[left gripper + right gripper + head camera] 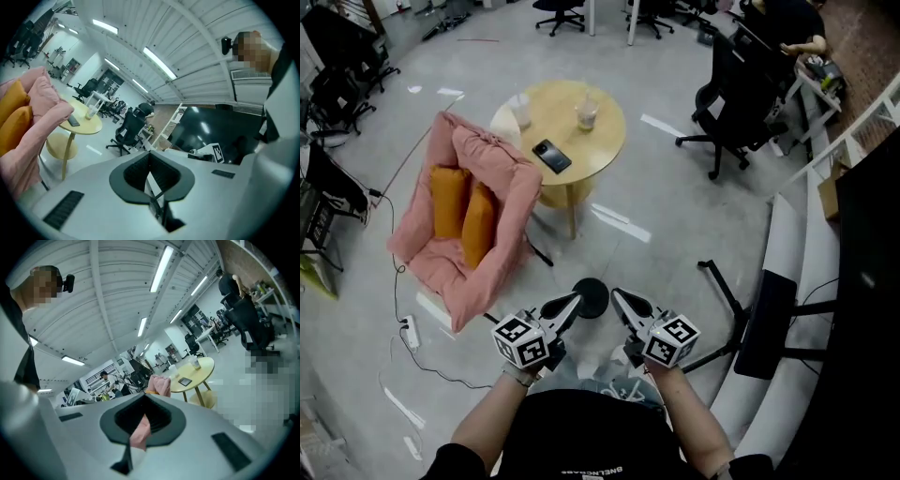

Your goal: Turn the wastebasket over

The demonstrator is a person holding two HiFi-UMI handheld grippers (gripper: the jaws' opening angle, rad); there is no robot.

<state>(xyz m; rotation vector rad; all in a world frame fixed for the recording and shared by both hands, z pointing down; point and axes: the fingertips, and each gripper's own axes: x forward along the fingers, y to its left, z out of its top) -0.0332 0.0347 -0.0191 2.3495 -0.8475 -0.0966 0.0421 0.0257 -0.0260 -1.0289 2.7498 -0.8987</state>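
Wastebasket (591, 298) shows only in the head view, as a small black round shape on the grey floor on the person's side of the round wooden table (602, 150). From this steep angle I cannot tell which way up it stands. Between table and person, the left gripper (573, 301) and the right gripper (621, 298) point towards the table. Their tips frame the wastebasket from either side in the head view, but it is not clear that either touches it. Each gripper's own view shows its jaws drawn together with nothing pinched between them; only a thin slit is left, and the room shows through it. Neither of those views takes in the wastebasket. Both look out almost level, across to the table and up at the ceiling lights. On the table lie a dark phone (551, 156) and two cups (521, 111), set apart from each other. Just left of the table stands a pink armchair (514, 234) with two orange cushions (477, 223) leaning in its seat. Right of the table, well apart from it, stands a black office chair (736, 103).
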